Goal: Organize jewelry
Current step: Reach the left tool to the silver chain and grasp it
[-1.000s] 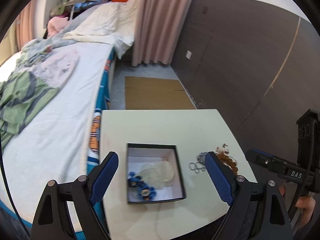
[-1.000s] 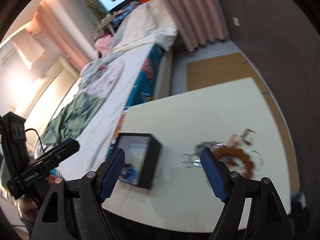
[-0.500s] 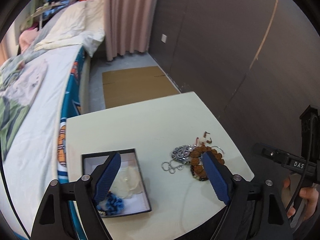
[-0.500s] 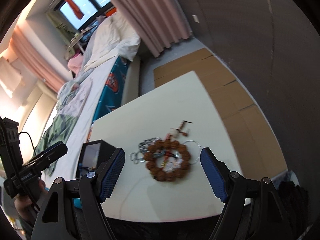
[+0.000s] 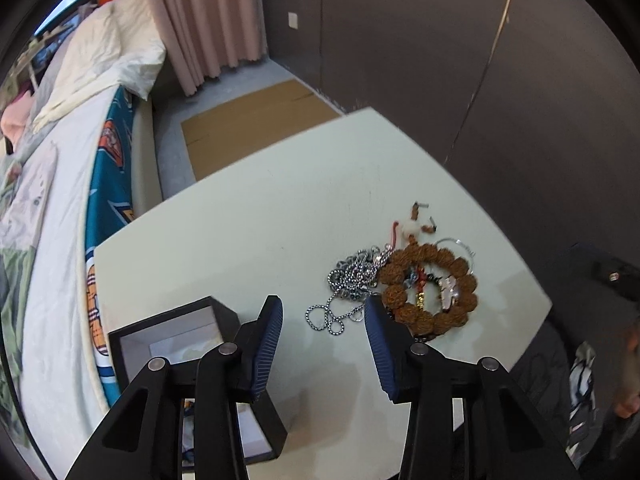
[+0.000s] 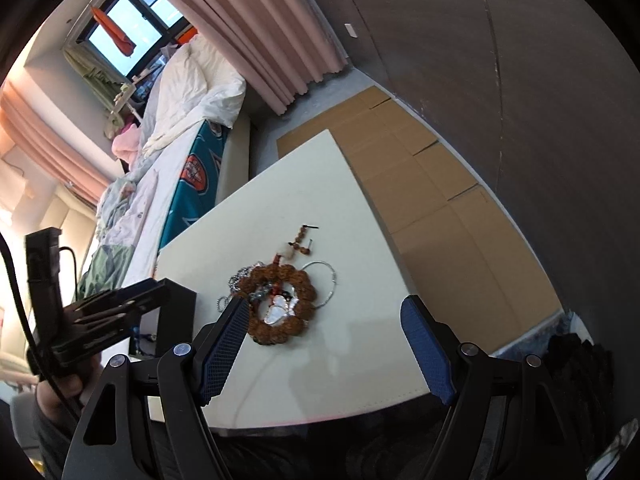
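A pile of jewelry lies on the cream table [image 5: 280, 216]: a brown bead bracelet [image 5: 430, 286] [image 6: 280, 304], a silver chain [image 5: 348, 284] [image 6: 236, 284], a thin silver bangle [image 6: 326, 280] and a small bead charm [image 5: 416, 224] [image 6: 302, 240]. A black open box [image 5: 168, 328] [image 6: 176, 316] with a white lining stands to the left of the pile. My left gripper [image 5: 324, 332] is open and empty, just in front of the chain. My right gripper [image 6: 322, 344] is open and empty, above the table's near edge, in front of the bracelet.
A bed [image 5: 52, 184] with rumpled covers runs along the table's left side. Flat cardboard [image 6: 420, 184] lies on the floor beyond and to the right of the table. A dark wall [image 5: 460, 60] stands to the right. Pink curtains [image 6: 264, 28] hang at the back.
Both grippers have swung right, from the box toward the jewelry pile. The left gripper's jaws have narrowed and come close to the chain. The right gripper now faces the bracelet.
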Action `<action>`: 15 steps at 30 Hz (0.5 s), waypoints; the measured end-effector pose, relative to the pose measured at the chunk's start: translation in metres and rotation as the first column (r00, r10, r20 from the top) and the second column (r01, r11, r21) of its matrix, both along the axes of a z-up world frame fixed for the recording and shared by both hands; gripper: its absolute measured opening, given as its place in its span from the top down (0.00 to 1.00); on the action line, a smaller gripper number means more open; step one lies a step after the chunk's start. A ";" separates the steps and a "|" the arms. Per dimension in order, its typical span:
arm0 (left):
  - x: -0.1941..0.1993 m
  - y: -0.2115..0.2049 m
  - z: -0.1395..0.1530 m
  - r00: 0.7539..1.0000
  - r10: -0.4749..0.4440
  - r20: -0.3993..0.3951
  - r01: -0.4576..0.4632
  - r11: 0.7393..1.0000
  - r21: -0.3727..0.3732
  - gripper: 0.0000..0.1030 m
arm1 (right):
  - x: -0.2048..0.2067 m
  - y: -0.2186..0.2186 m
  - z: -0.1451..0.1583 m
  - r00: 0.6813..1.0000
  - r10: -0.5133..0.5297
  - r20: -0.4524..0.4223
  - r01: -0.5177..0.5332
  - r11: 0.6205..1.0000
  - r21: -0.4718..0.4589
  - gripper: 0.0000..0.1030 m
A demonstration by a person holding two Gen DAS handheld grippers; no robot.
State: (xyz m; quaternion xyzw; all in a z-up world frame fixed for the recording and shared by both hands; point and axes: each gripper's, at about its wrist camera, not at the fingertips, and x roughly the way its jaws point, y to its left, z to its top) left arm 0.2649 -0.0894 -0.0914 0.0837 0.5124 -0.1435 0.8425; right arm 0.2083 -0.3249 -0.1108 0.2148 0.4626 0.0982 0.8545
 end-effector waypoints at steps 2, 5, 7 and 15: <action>0.004 -0.007 -0.007 1.000 -0.017 -0.009 0.017 1.000 0.014 0.57 | -0.001 -0.004 -0.002 1.000 -0.007 -0.005 0.007 1.000 -0.001 0.24; 0.009 -0.017 -0.017 0.999 -0.043 -0.023 0.045 0.997 0.059 0.57 | -0.002 -0.010 -0.006 1.000 -0.018 -0.012 0.018 1.000 0.005 0.24; 0.012 -0.023 -0.025 0.998 -0.055 -0.036 0.058 0.994 0.093 0.57 | -0.003 -0.013 -0.008 1.000 -0.021 -0.016 0.021 1.000 0.005 0.24; 0.023 -0.039 -0.050 0.992 -0.088 -0.088 0.101 0.983 0.154 0.57 | -0.007 -0.020 -0.018 0.999 -0.032 -0.044 0.032 0.999 0.000 0.24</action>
